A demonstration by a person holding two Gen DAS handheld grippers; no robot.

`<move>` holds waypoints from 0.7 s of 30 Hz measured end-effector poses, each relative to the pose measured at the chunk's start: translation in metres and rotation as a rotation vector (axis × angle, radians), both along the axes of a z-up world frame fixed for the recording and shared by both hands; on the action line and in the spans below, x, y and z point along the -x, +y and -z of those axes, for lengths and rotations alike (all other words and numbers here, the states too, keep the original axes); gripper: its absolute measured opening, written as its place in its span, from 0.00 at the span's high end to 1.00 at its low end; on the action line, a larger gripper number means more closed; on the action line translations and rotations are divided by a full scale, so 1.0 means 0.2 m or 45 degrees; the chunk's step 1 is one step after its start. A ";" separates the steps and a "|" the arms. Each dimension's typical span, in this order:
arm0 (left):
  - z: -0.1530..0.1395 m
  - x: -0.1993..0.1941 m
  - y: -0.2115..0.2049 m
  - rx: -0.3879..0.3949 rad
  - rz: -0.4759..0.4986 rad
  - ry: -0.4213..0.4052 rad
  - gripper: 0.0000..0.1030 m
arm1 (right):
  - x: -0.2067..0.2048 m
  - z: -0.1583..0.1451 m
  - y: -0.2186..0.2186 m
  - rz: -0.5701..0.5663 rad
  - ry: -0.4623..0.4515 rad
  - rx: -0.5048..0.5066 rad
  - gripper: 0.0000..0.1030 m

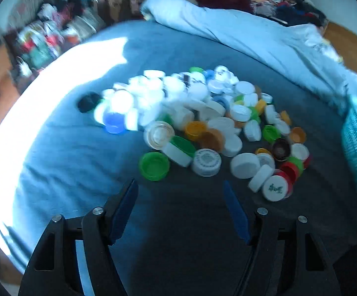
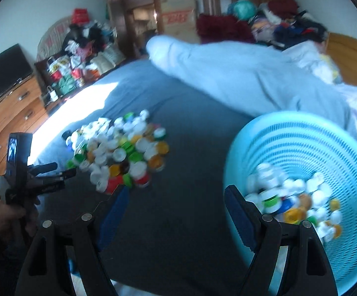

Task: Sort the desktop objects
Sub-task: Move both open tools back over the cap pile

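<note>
I'm on both wrist cameras, both blurred. The heap of bottle caps [image 1: 198, 123] lies on the bed [image 1: 79, 162], spilling from about 10 o'clock to 3 o'clock ahead of my left gripper [image 1: 181, 192]. Its fingers stand apart with nothing between them, and the nearest cap, a green one [image 1: 153, 165], sits just beyond the tips at 12 o'clock.

The risk, as I judge it: the caps overlap and lean on each other, so closing on one could drag its neighbours, flip it or send it rolling across the soft cover. The white-on-white caps in the sunlit patch at 10 o'clock are washed out, so I could easily pinch two at once there. With this much smear I can't trust my aim either.

Across on the right view, my left hand [image 2: 8, 217] shows at 9 o'clock. The right gripper [image 2: 176, 192] also has its fingers apart and empty. The light blue mesh basket [image 2: 302, 138] sits at 3 o'clock, tilted toward me and already holding sorted caps [image 2: 292, 197]. Its rim lies right at the right finger, so a careless swing could knock it or tip the load out.

Behind, the rolled pale duvet [image 2: 240, 74] crowds the basket at 1 o'clock.
</note>
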State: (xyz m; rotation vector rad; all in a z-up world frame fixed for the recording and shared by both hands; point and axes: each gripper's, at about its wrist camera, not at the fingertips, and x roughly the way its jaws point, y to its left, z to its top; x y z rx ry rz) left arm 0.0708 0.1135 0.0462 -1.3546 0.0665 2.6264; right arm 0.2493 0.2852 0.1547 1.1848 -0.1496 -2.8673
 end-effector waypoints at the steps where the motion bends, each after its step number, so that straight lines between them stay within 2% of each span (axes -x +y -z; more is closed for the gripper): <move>1: -0.01 0.00 0.04 0.005 0.059 0.020 0.37 | 0.01 0.02 0.00 -0.005 -0.019 0.003 0.18; 4: -0.04 0.02 0.23 -0.001 0.197 0.093 0.37 | 0.03 0.05 -0.02 -0.008 -0.046 -0.001 0.18; 6: -0.01 0.07 0.35 0.034 0.239 0.074 0.37 | 0.04 0.07 -0.03 -0.003 -0.066 -0.004 0.18; 7: 0.04 0.09 0.39 0.090 0.247 0.043 0.36 | 0.05 0.07 -0.04 -0.001 -0.078 -0.002 0.18; 9: 0.07 0.09 0.39 0.094 0.255 0.068 0.34 | 0.06 0.09 -0.05 0.002 -0.094 0.001 0.18; 12: 0.03 0.06 0.27 0.068 0.203 0.094 0.34 | 0.07 0.10 -0.08 -0.009 -0.102 -0.005 0.18; 14: 0.03 0.07 0.12 0.127 0.088 0.105 0.35 | 0.09 0.13 -0.11 -0.025 -0.122 0.001 0.18; 18: 0.01 0.05 -0.16 -0.011 -0.029 0.097 0.35 | 0.12 0.15 -0.19 -0.077 -0.123 0.006 0.18; 21: 0.00 -0.02 -0.26 -0.012 -0.048 0.118 0.35 | 0.13 0.16 -0.26 -0.129 -0.122 -0.011 0.18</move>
